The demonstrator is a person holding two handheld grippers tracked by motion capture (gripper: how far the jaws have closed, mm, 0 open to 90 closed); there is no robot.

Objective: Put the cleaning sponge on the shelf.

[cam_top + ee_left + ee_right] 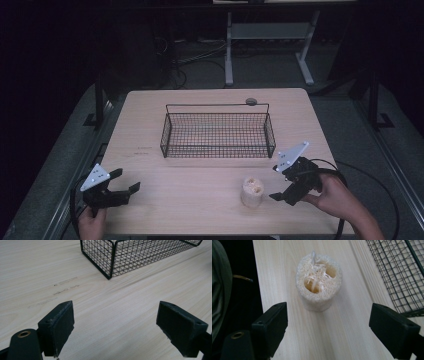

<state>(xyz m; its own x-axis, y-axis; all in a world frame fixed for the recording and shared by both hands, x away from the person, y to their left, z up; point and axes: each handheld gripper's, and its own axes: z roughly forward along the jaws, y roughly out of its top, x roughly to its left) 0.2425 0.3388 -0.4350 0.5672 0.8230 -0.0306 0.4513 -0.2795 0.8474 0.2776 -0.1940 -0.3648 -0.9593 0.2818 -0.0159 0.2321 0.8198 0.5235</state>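
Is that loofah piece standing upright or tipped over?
Upright. The loofah piece stands on end on the table, its holed cut face up, ahead of the open right claw.

Lab: dark room, floor cables (192,57), metal frame legs (229,50), bare test table (200,205).

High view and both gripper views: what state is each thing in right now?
Loofah piece: upright on the table, ungripped.
Wire basket: empty, handle raised.
Left gripper: open, holding nothing.
Right gripper: open, beside the loofah piece.
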